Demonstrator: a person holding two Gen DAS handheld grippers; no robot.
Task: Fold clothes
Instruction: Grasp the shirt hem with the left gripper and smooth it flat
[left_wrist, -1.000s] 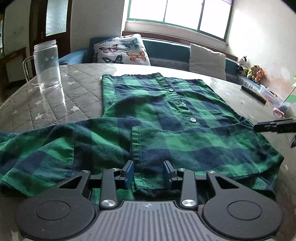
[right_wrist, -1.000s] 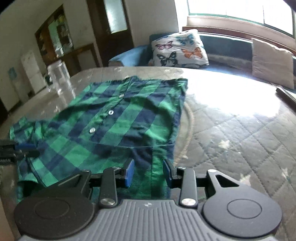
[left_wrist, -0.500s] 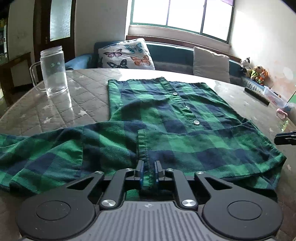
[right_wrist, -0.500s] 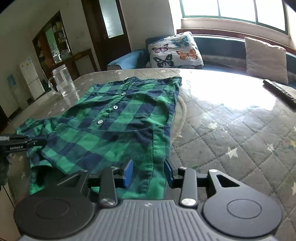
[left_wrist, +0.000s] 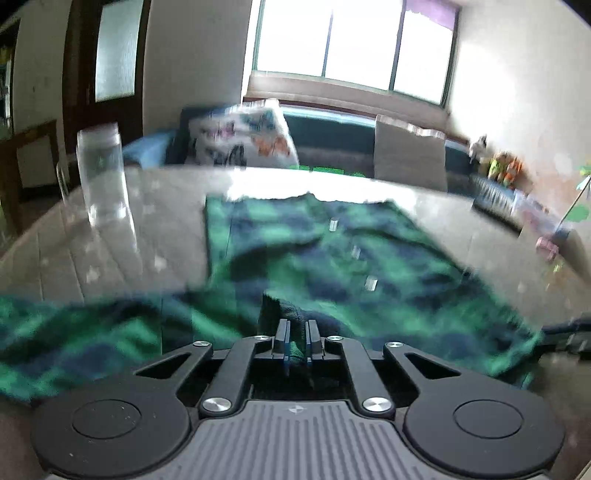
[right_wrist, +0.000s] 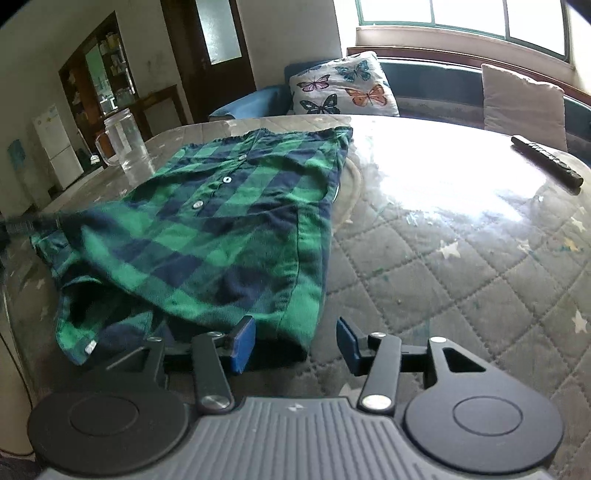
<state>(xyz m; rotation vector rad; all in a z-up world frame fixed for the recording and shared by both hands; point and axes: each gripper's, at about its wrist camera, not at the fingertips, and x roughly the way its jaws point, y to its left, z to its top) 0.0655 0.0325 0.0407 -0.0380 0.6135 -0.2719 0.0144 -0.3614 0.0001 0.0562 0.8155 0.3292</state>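
Observation:
A green and navy plaid shirt (right_wrist: 229, 229) lies buttons up on the quilted table (right_wrist: 461, 258). The left wrist view is blurred by motion. In it my left gripper (left_wrist: 296, 334) is shut on a pinched fold of the shirt's (left_wrist: 332, 258) near edge, raised off the table. That same gripper shows as a dark bar (right_wrist: 22, 223) at the shirt's far left corner in the right wrist view. My right gripper (right_wrist: 295, 345) is low at the shirt's near right corner. Its jaws are opening, and the hem corner lies between the blue pads (right_wrist: 243, 341) without being pressed.
A clear glass jug (right_wrist: 125, 144) stands on the table left of the shirt. A black remote (right_wrist: 546, 158) lies at the table's far right edge. A butterfly cushion (right_wrist: 343, 90) and a grey cushion (right_wrist: 521, 99) sit on the bench behind, under the window.
My left gripper closed on the shirt's near edge and lifted it. My right gripper slid along the hem to the shirt's corner and its jaws widened.

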